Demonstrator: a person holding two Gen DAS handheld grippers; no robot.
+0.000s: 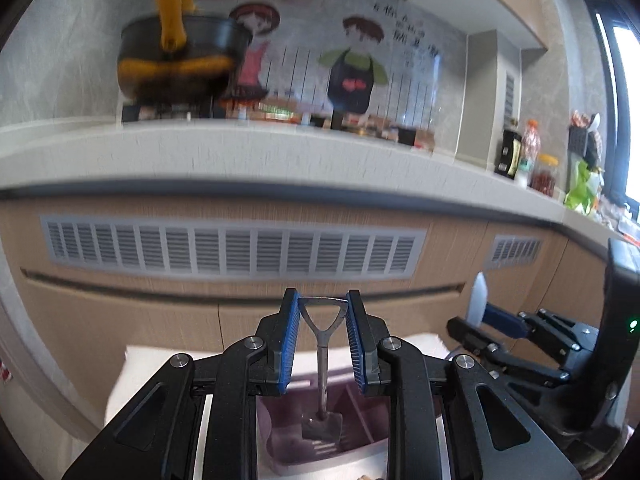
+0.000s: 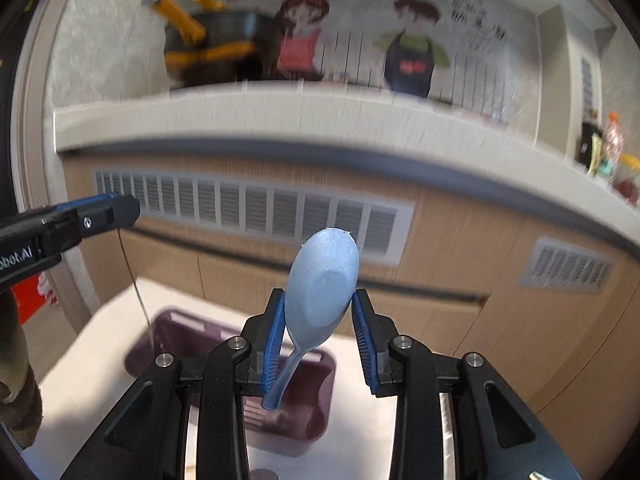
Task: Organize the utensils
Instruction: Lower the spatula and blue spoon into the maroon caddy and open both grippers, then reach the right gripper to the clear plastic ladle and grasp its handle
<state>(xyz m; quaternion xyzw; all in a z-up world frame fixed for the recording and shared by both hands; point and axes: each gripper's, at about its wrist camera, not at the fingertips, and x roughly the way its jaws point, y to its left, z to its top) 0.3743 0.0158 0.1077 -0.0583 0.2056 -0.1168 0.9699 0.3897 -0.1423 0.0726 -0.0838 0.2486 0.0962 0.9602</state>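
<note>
My left gripper (image 1: 323, 300) is shut on the triangular handle loop of a small metal shovel-shaped spoon (image 1: 322, 344). The spoon hangs blade down over a purple utensil box (image 1: 360, 400). My right gripper (image 2: 319, 300) is shut on the bowl of a light blue plastic spoon (image 2: 324, 280), whose handle slants down toward the purple utensil box (image 2: 180, 332). In the left wrist view the right gripper (image 1: 474, 322) holds the blue spoon (image 1: 478, 298) at the right. In the right wrist view the left gripper (image 2: 120, 208) enters from the left, with the metal spoon (image 2: 136, 280) seen edge-on below it.
The box sits on a white cloth (image 2: 100, 340) in front of a wooden cabinet with vent grilles (image 1: 232, 248). On the counter (image 1: 240, 156) above it stand a dark pot with yellow handles (image 1: 180, 60) and bottles (image 1: 516, 156). A sleeve (image 2: 16, 380) shows at the lower left.
</note>
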